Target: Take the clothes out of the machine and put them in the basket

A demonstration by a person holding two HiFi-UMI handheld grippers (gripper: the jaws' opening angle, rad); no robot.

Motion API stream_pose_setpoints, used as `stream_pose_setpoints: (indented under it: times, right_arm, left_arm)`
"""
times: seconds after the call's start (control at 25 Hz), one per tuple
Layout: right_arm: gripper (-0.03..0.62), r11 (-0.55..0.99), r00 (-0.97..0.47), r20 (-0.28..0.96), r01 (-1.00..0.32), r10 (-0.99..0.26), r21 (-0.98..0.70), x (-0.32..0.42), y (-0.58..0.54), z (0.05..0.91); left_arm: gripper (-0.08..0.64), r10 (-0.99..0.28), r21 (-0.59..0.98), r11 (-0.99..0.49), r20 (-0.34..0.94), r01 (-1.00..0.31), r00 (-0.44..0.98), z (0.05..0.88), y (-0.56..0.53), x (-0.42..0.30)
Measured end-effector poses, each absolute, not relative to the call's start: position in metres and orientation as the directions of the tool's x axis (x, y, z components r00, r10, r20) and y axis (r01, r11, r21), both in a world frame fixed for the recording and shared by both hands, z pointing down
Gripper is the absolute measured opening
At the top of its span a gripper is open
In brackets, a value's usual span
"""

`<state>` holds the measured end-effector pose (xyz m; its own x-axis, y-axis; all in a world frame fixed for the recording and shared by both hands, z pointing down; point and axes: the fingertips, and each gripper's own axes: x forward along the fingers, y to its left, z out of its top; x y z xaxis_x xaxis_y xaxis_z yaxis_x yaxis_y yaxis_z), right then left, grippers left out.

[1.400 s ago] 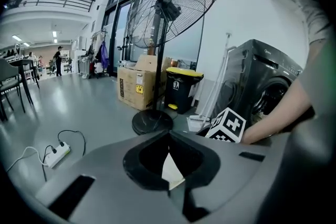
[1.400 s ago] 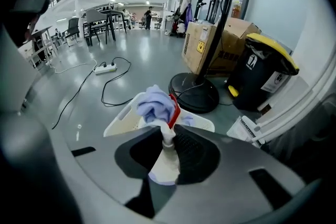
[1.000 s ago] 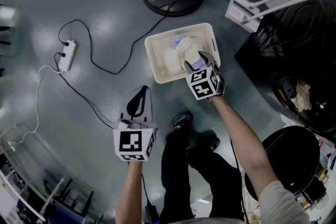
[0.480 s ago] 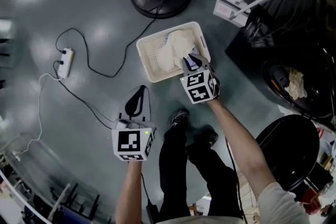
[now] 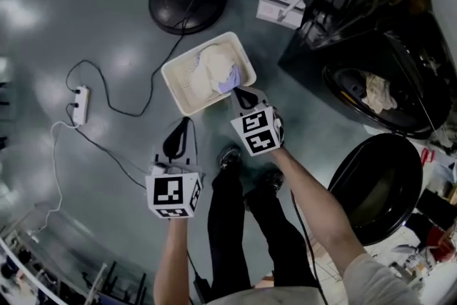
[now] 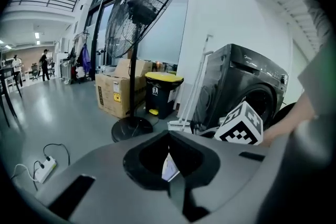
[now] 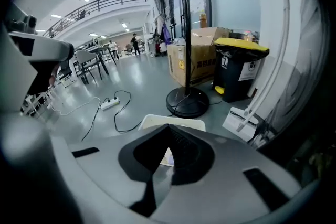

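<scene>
So the right tongs (image 5: pixel 238 93) just snapped shut on nothing beside the basket (image 5: pixel 171 88), and the left tongs (image 5: pixel 183 126) are shut and empty too. The clothes (image 5: pixel 206 68) are piled in there, but one pale garment (image 5: pixel 377 91) sits in the machine (image 5: pixel 343 39) drum, easy to forget. The open door (image 5: pixel 378 186) could catch an elbow, and the purple bit (image 5: pixel 227 82) maybe overhangs the rim, hard to tell.

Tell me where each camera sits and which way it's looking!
Head view: on the person's head, facing down at the white plastic basket; forearms, legs, left tongs and right tongs show.
Left gripper view: on the left tongs, facing the black pedestal fan and dark washing machine; the right tongs' cube shows.
Right gripper view: on the right tongs, facing basket and fan; only its just-closed, empty jaws show.
Both gripper views share the fan.
</scene>
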<state>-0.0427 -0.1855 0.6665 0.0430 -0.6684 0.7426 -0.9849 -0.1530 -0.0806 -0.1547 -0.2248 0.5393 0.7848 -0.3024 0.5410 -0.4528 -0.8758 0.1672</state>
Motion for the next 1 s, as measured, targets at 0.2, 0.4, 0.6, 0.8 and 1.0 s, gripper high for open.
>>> stream_pose_setpoints:
  times: [0.2,0.4,0.6,0.8,1.0]
  right_arm:
    - [0.025,-0.251,0.125,0.703,-0.965,-0.7,-0.078,-0.003,-0.153,0.633]
    - [0.025,-0.37,0.238,0.681,-0.927,-0.693,-0.053,0.048,-0.097,0.607]
    - [0.025,-0.532,0.383,0.678,-0.846,-0.627,-0.015,0.104,-0.01,0.592]
    - [0.025,-0.679,0.497,0.684,-0.734,-0.534,0.002,0.14,0.084,0.583]
    - [0.025,-0.798,0.591,0.676,-0.603,-0.44,0.006,0.16,0.166,0.573]
  left_arm:
    - [0.019,-0.23,0.154,-0.922,0.521,-0.355,0.822,0.523,-0.201,-0.1]
    - [0.018,-0.132,0.166,-0.954,0.511,-0.248,0.85,0.515,-0.155,-0.05]
    - [0.018,0.013,0.189,-0.977,0.511,-0.097,0.859,0.515,-0.094,0.002]
    - [0.018,0.147,0.203,-0.978,0.508,0.049,0.849,0.51,-0.027,0.046]
    - [0.018,0.239,0.201,-0.967,0.484,0.159,0.842,0.502,0.026,0.08]
